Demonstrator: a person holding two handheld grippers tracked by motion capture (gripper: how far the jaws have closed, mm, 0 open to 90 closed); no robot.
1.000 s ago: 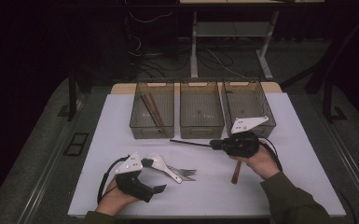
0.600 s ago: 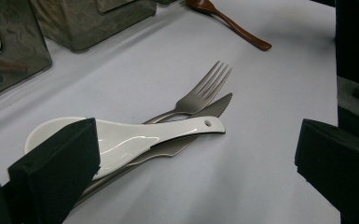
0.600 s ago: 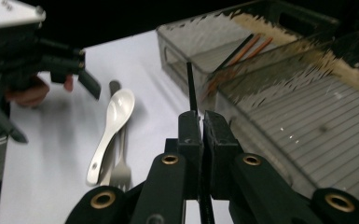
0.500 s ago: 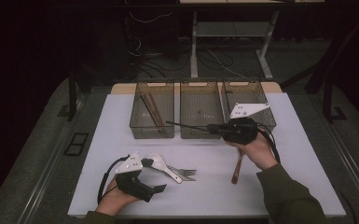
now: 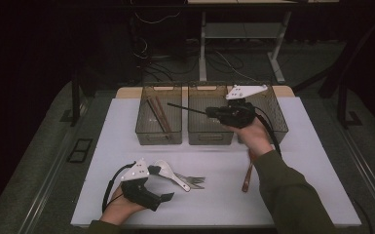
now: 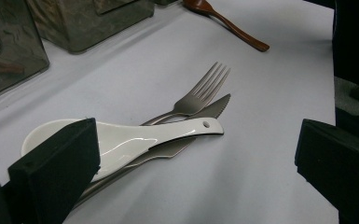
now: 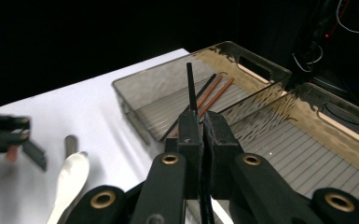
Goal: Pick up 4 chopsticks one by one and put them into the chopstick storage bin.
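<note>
With our right gripper (image 5: 209, 113) pinching a black chopstick (image 5: 187, 108) at frame centre, we next carry it over the left bin (image 5: 159, 136).

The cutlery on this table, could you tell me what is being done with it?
It is being sorted into bins. The right gripper is shut on a black chopstick, holding it over the bins near the left bin, where chopsticks already lie. The left gripper rests open beside a white spoon, fork and knife.
</note>
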